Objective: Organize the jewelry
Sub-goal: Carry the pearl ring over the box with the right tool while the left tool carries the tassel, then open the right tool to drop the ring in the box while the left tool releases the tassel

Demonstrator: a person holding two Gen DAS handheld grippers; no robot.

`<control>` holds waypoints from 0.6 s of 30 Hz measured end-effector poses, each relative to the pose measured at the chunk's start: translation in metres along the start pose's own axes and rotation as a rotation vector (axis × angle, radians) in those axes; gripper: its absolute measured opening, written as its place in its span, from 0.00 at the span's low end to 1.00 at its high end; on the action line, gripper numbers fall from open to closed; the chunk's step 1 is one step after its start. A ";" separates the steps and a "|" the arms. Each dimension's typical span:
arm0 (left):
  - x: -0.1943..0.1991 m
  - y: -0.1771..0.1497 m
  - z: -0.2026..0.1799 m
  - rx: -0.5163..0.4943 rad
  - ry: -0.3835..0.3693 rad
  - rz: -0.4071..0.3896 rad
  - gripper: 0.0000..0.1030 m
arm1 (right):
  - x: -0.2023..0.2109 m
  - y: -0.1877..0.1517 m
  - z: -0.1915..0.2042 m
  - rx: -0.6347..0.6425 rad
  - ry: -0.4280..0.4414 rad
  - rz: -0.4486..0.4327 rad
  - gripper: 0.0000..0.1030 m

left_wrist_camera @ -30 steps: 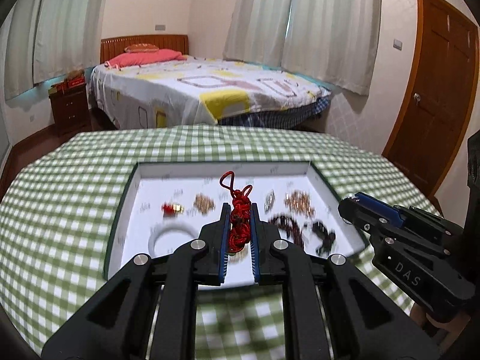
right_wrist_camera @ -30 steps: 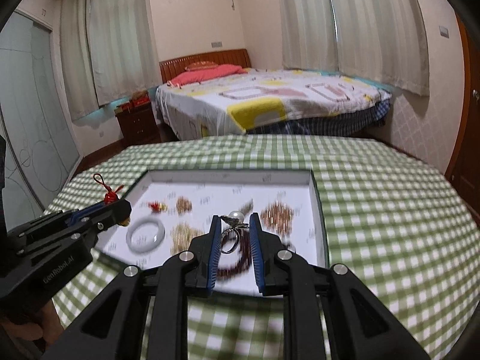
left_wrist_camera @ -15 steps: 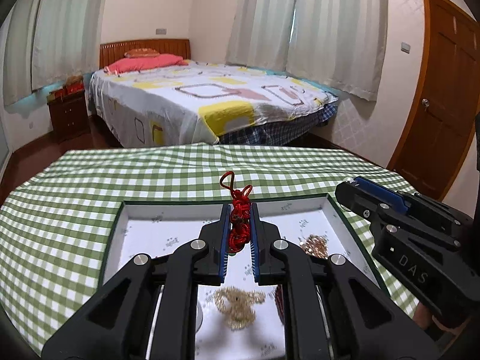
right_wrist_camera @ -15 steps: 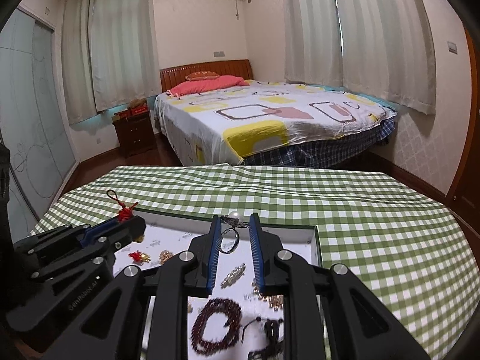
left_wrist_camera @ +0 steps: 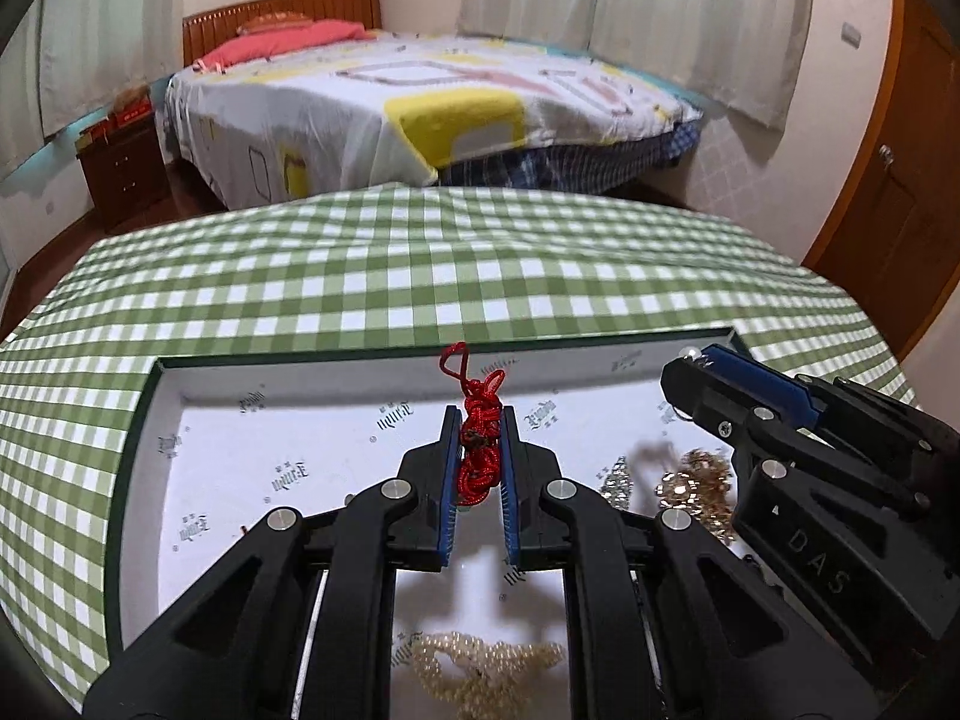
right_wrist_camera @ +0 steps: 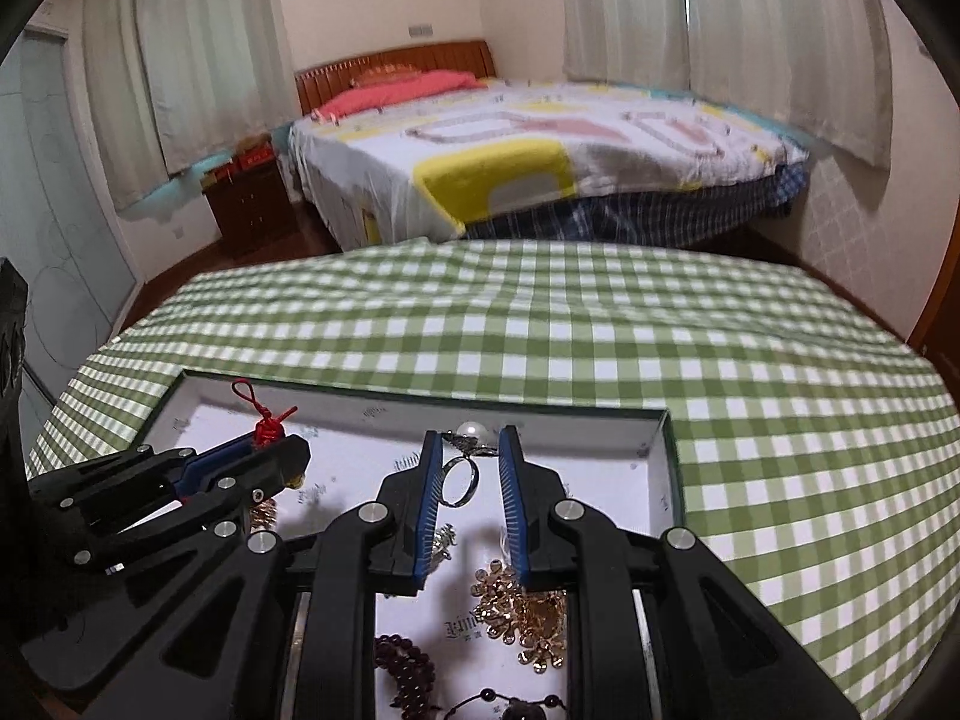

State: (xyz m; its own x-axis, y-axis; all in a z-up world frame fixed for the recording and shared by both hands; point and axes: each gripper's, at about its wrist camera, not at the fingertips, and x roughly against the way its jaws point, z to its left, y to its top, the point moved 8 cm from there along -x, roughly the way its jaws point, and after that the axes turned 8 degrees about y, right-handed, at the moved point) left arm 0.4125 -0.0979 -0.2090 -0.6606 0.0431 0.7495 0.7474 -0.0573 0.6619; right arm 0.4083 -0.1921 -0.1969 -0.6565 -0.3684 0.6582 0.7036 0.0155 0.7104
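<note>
Left wrist view: left claw (left_wrist_camera: 477, 450) is clamped on a red knot (left_wrist_camera: 478, 450), held over the middle of the white tray (left_wrist_camera: 252, 456). Pearl strand (left_wrist_camera: 480, 669) lies at the tray's near edge, gold pieces (left_wrist_camera: 696, 489) toward its right side, right under the other claw.

Right wrist view: right claw (right_wrist_camera: 471, 480) has a pearl ring (right_wrist_camera: 462, 471) pinched between its pads, hanging above the tray's far right part. Dark beads (right_wrist_camera: 408, 669) and a gold cluster (right_wrist_camera: 522, 606) sit loose in the tray's near part.

Looks early to me: two pieces lifted, nothing placed, the rest scattered around the tray on the checked tabletop (right_wrist_camera: 750, 390).
</note>
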 end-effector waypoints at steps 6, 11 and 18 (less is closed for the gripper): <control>-0.021 -0.001 -0.005 0.007 0.001 0.096 0.12 | -0.018 -0.008 -0.009 -0.045 0.018 0.097 0.20; -0.035 -0.008 -0.006 0.018 -0.011 0.179 0.12 | -0.026 -0.012 -0.014 -0.076 0.025 0.145 0.20; -0.036 -0.007 -0.010 -0.005 -0.005 0.177 0.12 | -0.031 -0.013 -0.015 -0.075 0.017 0.175 0.20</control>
State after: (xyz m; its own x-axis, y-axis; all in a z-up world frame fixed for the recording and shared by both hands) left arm 0.4305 -0.1093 -0.2403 -0.5180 0.0371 0.8546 0.8518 -0.0693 0.5193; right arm 0.4239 -0.1948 -0.2302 -0.5184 -0.3820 0.7651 0.8252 0.0114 0.5648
